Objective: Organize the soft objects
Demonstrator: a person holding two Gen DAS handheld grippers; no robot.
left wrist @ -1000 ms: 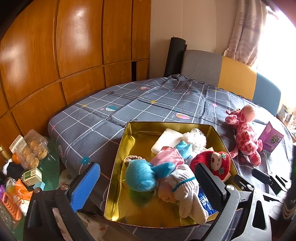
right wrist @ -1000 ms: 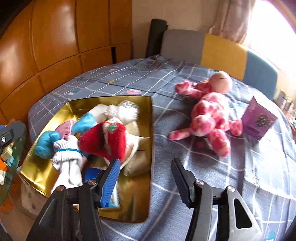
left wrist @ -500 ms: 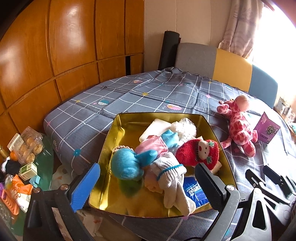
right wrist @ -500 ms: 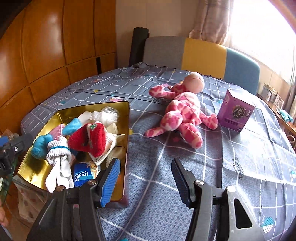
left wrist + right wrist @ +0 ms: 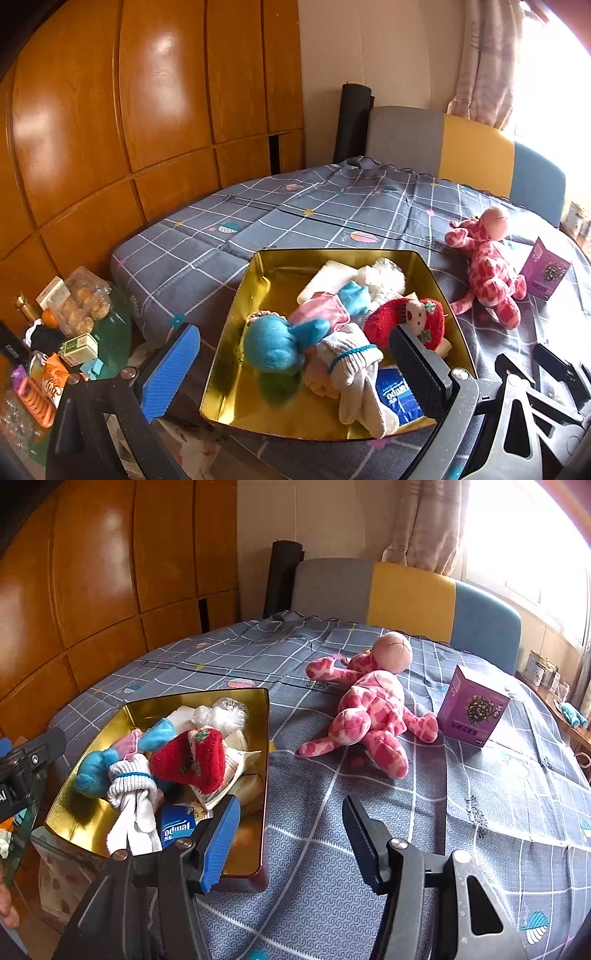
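Note:
A gold tin tray [image 5: 236, 332] [image 5: 255, 709] sits on the grey checked tablecloth [image 5: 369, 830], with a blue plush [image 5: 273, 343], white socks [image 5: 354, 365], a red strawberry plush [image 5: 406, 317] [image 5: 195, 757] and a blue tissue pack [image 5: 177, 829] inside. A pink spotted giraffe plush [image 5: 373, 709] [image 5: 487, 273] lies on the cloth right of the tray. My left gripper [image 5: 295, 365] hangs open above the tray's near side, holding nothing. My right gripper [image 5: 291, 830] stands open over bare cloth by the tray's right edge, well short of the giraffe.
A purple box [image 5: 472, 705] stands right of the giraffe. A grey, yellow and blue chair back [image 5: 406, 598] rises behind the table. Wooden wall panels [image 5: 147, 110] fill the left. Food packs and a bottle crowd a low green glass surface [image 5: 55, 332] at the left.
Both grippers drew back from the tray, so tray and giraffe look smaller and farther. The right view swung right onto the cloth and giraffe. Neither gripper's jaws changed.

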